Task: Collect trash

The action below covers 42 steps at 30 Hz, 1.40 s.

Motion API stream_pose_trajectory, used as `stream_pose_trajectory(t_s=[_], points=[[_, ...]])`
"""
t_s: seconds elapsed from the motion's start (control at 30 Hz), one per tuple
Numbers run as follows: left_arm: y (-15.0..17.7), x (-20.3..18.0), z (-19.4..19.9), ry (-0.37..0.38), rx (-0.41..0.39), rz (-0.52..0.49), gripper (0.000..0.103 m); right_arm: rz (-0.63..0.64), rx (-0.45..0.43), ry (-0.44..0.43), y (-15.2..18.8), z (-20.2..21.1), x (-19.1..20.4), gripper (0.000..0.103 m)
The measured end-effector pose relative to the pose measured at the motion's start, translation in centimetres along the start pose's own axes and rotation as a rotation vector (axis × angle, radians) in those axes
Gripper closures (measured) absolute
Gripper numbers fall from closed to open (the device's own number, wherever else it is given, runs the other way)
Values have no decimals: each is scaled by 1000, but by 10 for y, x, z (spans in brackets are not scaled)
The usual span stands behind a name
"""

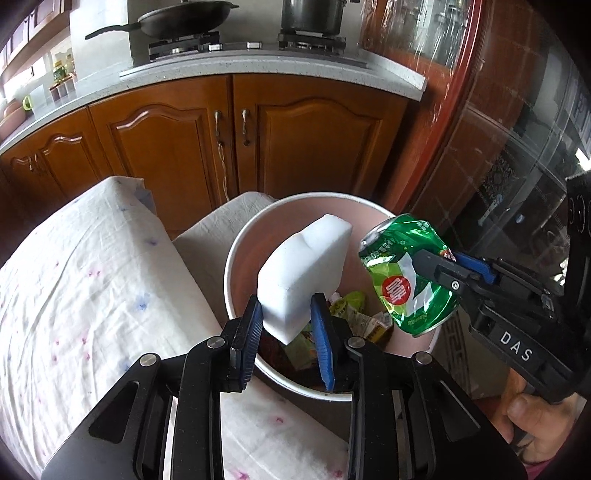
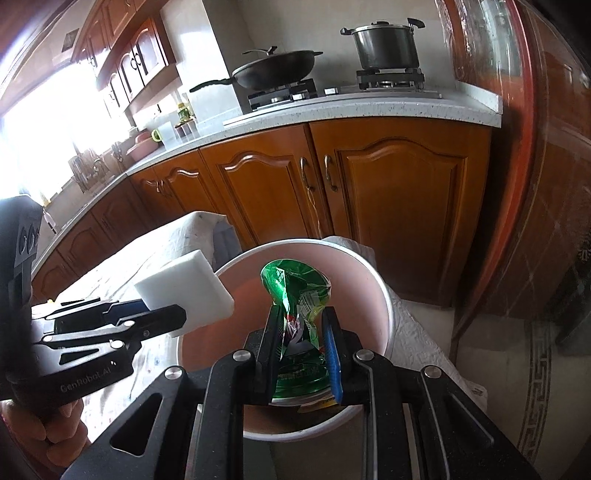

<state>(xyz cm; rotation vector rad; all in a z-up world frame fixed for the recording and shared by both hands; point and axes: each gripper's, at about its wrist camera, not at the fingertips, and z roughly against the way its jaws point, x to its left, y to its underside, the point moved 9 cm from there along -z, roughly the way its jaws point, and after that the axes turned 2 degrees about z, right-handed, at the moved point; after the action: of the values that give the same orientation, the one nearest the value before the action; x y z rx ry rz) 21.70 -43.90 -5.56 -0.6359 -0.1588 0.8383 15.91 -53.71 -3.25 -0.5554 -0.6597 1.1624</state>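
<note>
While both tools hang over the bin, here's how it all sits:

Crushed can: green soda can (image 1: 408, 275), badly dented, red round logo on the side, held up in the air above the right side of the bin's rim. From the right wrist view it's a squashed green shape (image 2: 295, 295) right in front of the camera.

Right tool: pinching the crushed can (image 2: 300, 325) between its two fingers, blue pad showing on one of them. In the left wrist view it comes in from the right (image 1: 439, 273), with "DAS" on the body and a bare hand (image 1: 526, 417) under it.

Sponge: white foam block (image 1: 304, 275), clean looking, held tilted above the bin's left half. Also shows from the other camera (image 2: 184, 288), just beside the can but not touching it.

Left tool: clamped on the lower end of the sponge (image 1: 286, 321), blue ribbed pads pressed on both sides.

Bin: round pink trash bin with a white rim (image 1: 236, 251), directly under both items. Crumpled wrappers (image 1: 351, 314) already lie at the bottom.

Tabletop: covered in a white cloth with faint pink and blue spots (image 1: 92, 295), bin just beside its edge.

Background: wooden kitchen cabinets (image 1: 288, 147), a stone counter with a gas stove, black wok (image 1: 184, 20) and steel pot (image 2: 384, 44) on the burners.
</note>
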Motion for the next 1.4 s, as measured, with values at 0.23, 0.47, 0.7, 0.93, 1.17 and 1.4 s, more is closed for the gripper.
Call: stream_pose_trajectory(t_s=[0.23, 0.47, 0.7, 0.93, 1.17, 1.4], points=[[4, 3, -3, 7, 13, 23, 66, -27, 10, 3, 1, -2, -6, 67], [11, 8, 2, 11, 10, 43, 65, -57, -11, -10, 0, 6, -8, 64], [21, 24, 13, 14, -3, 94, 64, -66, -21, -27, 2, 11, -3, 59], [34, 44, 36, 8, -46, 165, 53, -87, -86, -59, 6, 27, 9, 35], [56, 69, 72, -15, -133, 247, 34, -101, -154, -82, 16, 50, 29, 18], [81, 81, 109, -34, -216, 263, 22, -120, -207, -105, 28, 76, 51, 6]])
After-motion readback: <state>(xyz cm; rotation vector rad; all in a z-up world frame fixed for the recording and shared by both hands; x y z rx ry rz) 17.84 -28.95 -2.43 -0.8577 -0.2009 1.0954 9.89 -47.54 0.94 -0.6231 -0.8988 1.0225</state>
